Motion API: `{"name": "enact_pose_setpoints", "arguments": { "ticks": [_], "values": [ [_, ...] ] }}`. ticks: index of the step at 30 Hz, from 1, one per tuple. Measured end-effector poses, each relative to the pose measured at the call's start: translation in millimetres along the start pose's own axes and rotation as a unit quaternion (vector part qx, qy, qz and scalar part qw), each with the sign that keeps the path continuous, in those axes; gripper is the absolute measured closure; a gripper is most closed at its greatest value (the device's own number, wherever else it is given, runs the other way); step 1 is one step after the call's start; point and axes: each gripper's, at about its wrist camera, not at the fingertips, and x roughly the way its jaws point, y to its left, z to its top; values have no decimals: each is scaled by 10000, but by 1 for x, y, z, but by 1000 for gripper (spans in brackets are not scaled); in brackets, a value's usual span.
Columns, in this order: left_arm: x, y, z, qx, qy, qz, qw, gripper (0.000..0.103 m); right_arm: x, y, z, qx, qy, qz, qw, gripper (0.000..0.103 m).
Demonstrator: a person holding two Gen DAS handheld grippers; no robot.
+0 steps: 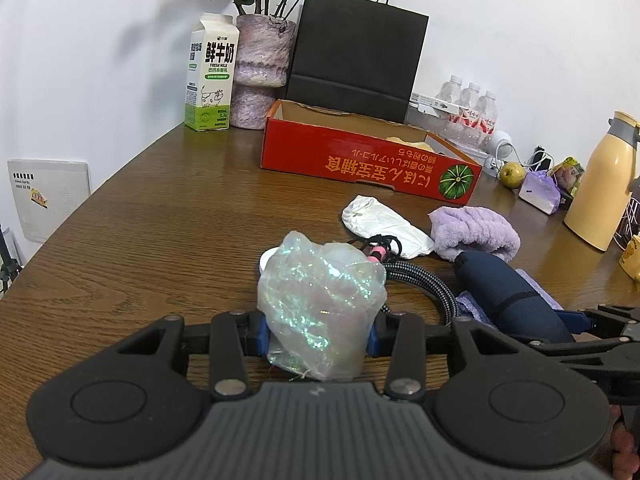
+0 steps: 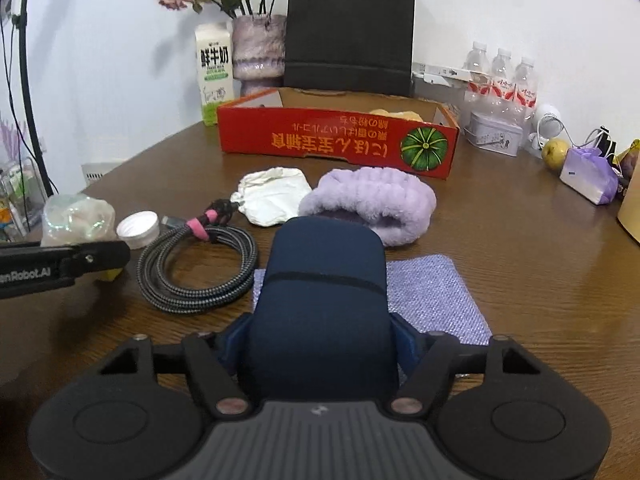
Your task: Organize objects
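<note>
Iridescent film fills the middle of my left wrist view: the left gripper [image 1: 320, 336] is clamped on a crumpled iridescent plastic bundle [image 1: 320, 300], its blue pads pressed to both sides; behind it, toward 12 o'clock, a white cap [image 1: 267, 259] peeks out; at 1 o'clock lie a white crumpled pouch [image 1: 384, 222] and a fluffy lilac headband [image 1: 474, 232]; at 3 o'clock sits a navy case [image 1: 508, 296] with the right gripper's frame beside it; farther off at 12 o'clock an open red box [image 1: 360, 164] stands on the wooden table [image 1: 160, 240], with a milk carton [image 1: 210, 74] at 11 o'clock.

Navy dominates my right wrist view: the right gripper [image 2: 320, 344] has the navy case [image 2: 320, 292] between its blue pads, which sit against its sides; under the case lies a lilac woven cloth [image 2: 436, 296]; a coiled braided cable [image 2: 200, 268] rests at 10 o'clock; the headband [image 2: 372, 200] is at 12 o'clock, the red box [image 2: 340, 140] beyond it.
</note>
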Motion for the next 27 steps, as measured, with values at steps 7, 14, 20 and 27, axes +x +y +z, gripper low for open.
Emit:
{"name": "enact_pose_setpoints", "arguments": {
  "ticks": [7, 14, 20, 27],
  "values": [
    [0, -1, 0, 23, 4, 39, 10000, 61, -13, -1, -1, 46, -204, 82, 9997, 38],
    [-2, -8, -1, 105, -73, 256, 9996, 61, -24, -5, -2, 114, -322, 163, 9993, 39],
    [-9, -17, 0, 132, -201, 247, 9994, 62, -32, -10, 0, 162, -517, 221, 9983, 40],
    [-16, -34, 9, 201, -355, 151, 9991, 62, -41, -18, 3, 222, -734, 255, 9967, 41]
  ]
}}
